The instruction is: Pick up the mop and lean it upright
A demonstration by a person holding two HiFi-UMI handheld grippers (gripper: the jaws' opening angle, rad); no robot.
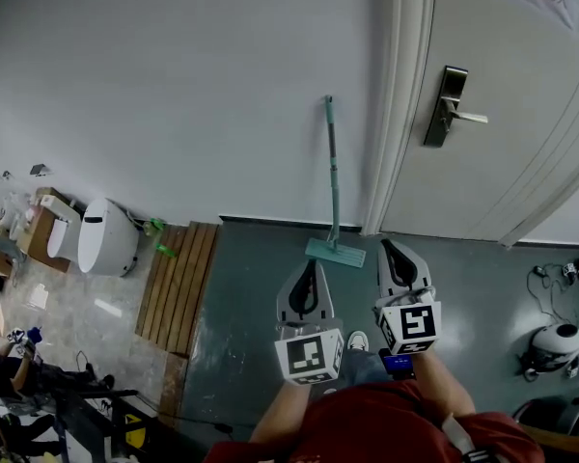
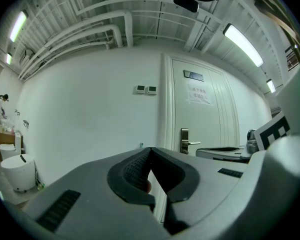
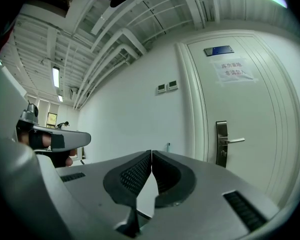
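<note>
The mop stands upright against the white wall beside the door frame: its teal handle (image 1: 331, 172) rises from a flat teal head (image 1: 335, 253) on the grey floor. My left gripper (image 1: 314, 265) and right gripper (image 1: 387, 246) hover side by side just short of the mop head, both shut and empty. Neither touches the mop. The tip of the mop handle (image 2: 141, 144) peeks over the closed left gripper (image 2: 150, 151) in the left gripper view. The right gripper view shows the same mop handle (image 3: 168, 145) tip above the closed right gripper (image 3: 151, 153).
A white door with a metal lever handle (image 1: 454, 112) is right of the mop. A wooden slat mat (image 1: 179, 287) and a white toilet (image 1: 106, 239) lie to the left. A round white device (image 1: 556, 343) with cables sits on the floor at the right.
</note>
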